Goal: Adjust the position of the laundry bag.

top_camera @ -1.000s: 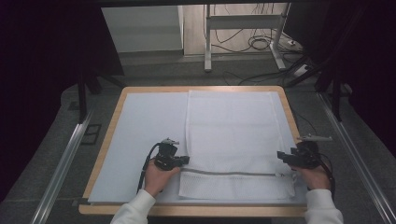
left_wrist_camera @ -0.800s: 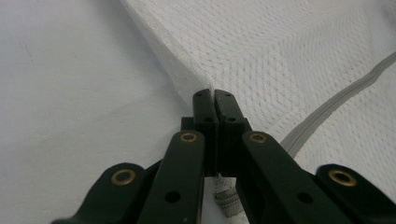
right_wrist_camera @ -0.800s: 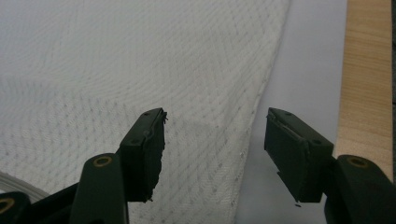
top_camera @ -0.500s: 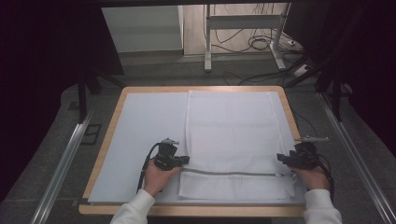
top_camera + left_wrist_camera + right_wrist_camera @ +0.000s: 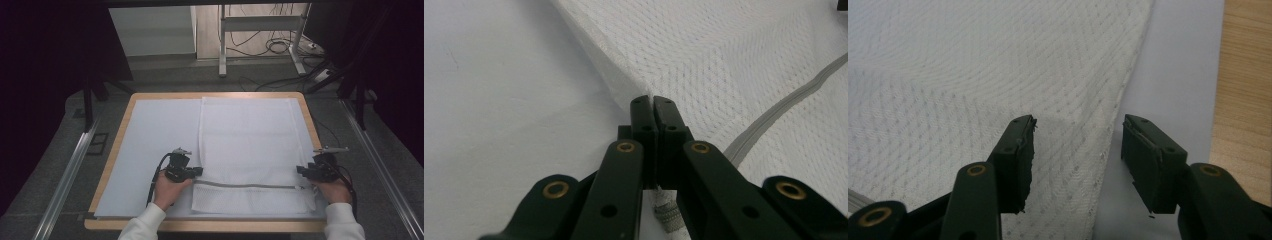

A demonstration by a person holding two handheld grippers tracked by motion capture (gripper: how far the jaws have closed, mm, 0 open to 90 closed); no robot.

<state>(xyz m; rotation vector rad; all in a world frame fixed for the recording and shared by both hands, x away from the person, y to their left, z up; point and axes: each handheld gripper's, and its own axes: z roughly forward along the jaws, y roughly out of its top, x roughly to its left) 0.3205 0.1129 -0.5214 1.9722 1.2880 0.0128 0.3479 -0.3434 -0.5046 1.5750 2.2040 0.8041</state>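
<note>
A white mesh bag (image 5: 250, 140) with a grey zipper (image 5: 245, 186) near its front edge lies flat on the white sheet (image 5: 150, 150). My left gripper (image 5: 197, 171) is at the bag's left edge, by the zipper's end. In the left gripper view its jaws (image 5: 653, 102) are shut, pinching a raised fold of the mesh (image 5: 724, 55) beside the zipper (image 5: 784, 107). My right gripper (image 5: 301, 171) sits at the bag's right edge. Its jaws (image 5: 1078, 122) stand apart and have just been closing, with the bag's edge (image 5: 1098, 150) between them and the pads not pressing on it.
The sheet covers a wooden table (image 5: 310, 120), whose bare rim shows to the right of the bag (image 5: 1248, 75). Metal rails (image 5: 70, 170) run along the floor on both sides. A desk frame (image 5: 222, 45) and cables (image 5: 280, 47) stand behind the table.
The right gripper has edged slightly left toward the bag's edge. The left gripper and the bag have stayed put.
</note>
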